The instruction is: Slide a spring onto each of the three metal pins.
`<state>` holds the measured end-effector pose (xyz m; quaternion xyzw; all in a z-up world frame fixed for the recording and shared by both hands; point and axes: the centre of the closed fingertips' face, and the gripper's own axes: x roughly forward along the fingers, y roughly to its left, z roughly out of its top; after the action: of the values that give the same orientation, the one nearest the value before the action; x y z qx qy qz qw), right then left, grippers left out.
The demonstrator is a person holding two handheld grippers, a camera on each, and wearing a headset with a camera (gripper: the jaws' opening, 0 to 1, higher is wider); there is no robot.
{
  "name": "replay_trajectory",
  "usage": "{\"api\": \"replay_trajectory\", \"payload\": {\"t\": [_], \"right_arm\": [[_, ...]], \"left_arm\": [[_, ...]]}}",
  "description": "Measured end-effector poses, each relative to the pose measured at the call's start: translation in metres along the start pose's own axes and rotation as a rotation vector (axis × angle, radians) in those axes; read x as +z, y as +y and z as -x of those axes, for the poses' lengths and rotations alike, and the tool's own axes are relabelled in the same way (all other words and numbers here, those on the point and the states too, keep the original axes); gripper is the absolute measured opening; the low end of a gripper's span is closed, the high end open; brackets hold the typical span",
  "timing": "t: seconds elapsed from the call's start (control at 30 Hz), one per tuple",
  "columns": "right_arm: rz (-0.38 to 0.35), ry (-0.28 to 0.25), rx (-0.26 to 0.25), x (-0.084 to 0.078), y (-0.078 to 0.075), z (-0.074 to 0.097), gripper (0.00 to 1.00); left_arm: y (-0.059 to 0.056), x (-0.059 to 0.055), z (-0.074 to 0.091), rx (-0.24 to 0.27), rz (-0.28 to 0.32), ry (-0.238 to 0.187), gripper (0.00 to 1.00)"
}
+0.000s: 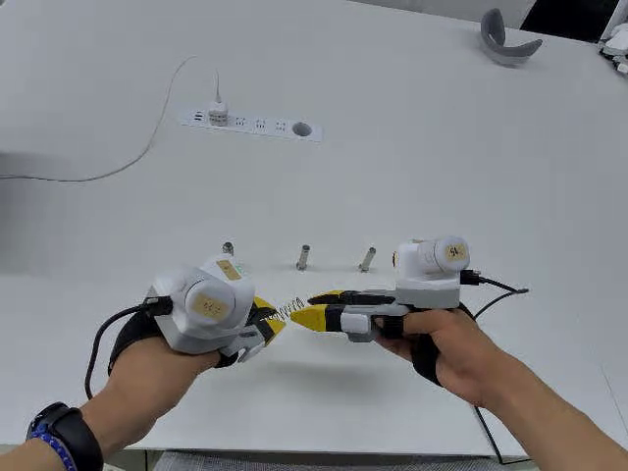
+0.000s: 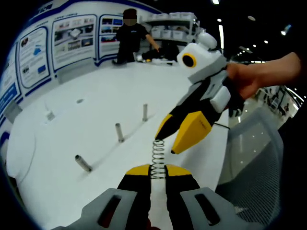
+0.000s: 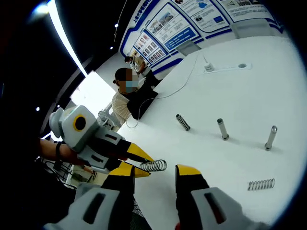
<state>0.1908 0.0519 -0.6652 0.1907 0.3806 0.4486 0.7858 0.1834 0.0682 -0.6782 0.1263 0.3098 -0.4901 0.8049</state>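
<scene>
Here, the left tool [image 2: 157, 171] clamps one end of a spring [image 2: 157, 154], likely light and bendy; the right tool [image 3: 156, 170] has its jaws apart.

Three short metal pins [image 1: 302, 257] stood in a row on the tabletop [image 1: 412, 147], the left pin [image 3: 182, 122] sleeved by a spring, a second spring [image 2: 157, 154] pinched in the left gripper's [image 2: 157, 168] jaws, a loose spring [image 3: 261, 184] lying flat nearby.

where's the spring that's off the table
In the head view the spring is clamped in the jaws of the left gripper, low centre, its free end at the open right gripper, nearer the person than the middle pin.
</scene>
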Motion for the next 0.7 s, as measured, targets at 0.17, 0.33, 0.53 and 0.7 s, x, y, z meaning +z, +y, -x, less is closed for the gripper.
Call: {"api": "replay_trajectory", "payload": {"t": [0.17,0.33,0.53,0.7], "right_arm": [[-0.019,0.009,0.016,-0.001,0.003,-0.005,0.31],[-0.05,0.016,0.04,-0.002,0.008,-0.007,0.26],[-0.061,0.017,0.04,-0.002,0.008,-0.006,0.19],[-0.075,0.021,0.051,-0.002,0.01,-0.003,0.15]], "left_arm": [[-0.004,0.003,0.002,-0.009,-0.011,-0.007,0.1],[-0.007,0.005,0.002,-0.018,-0.022,-0.012,0.1],[-0.01,0.004,0.003,-0.029,-0.035,-0.008,0.1],[-0.013,0.005,0.002,-0.039,-0.045,-0.009,0.1]]}}
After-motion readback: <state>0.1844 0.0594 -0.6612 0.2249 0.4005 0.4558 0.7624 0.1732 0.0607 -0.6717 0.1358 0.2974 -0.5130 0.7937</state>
